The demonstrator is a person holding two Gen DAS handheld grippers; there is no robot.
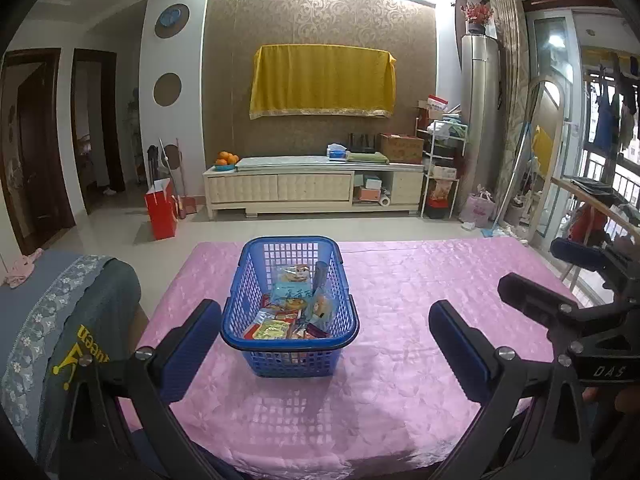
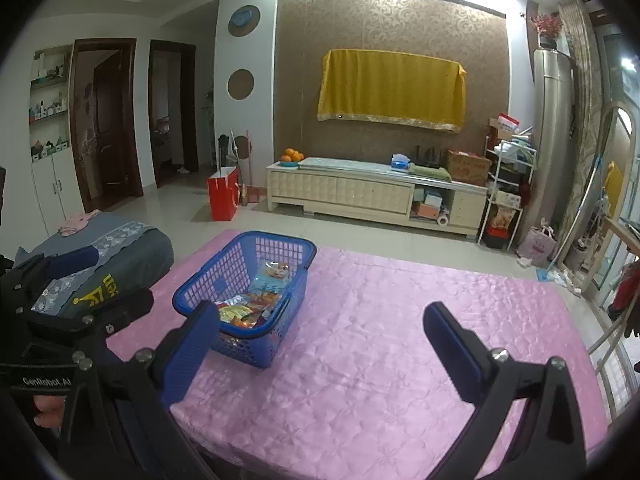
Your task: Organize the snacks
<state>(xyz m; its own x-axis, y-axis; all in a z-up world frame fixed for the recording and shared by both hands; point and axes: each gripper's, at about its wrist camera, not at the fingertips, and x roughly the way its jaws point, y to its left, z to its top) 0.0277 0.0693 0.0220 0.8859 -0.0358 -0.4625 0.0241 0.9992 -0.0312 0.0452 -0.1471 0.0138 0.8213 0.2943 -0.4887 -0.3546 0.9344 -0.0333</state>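
A blue plastic basket (image 1: 256, 280) stands on the pink tablecloth (image 1: 400, 300), holding several snack packets (image 1: 288, 312). My left gripper (image 1: 326, 344) hovers open just in front of the basket, its blue pads (image 1: 192, 344) wide apart with nothing between them. In the right wrist view the same basket (image 2: 224, 276) sits ahead to the left with the snack packets (image 2: 250, 306) inside. My right gripper (image 2: 320, 344) is open above bare cloth (image 2: 380, 320), its left pad (image 2: 188, 348) near the basket's front corner. Neither gripper touches anything.
A grey cushioned seat with a lace cover (image 1: 48, 320) borders the table's left side. The right gripper's body (image 1: 580, 320) shows at the right of the left wrist view. Beyond the table lie tiled floor, a red bag (image 1: 162, 210) and a TV cabinet (image 1: 312, 188).
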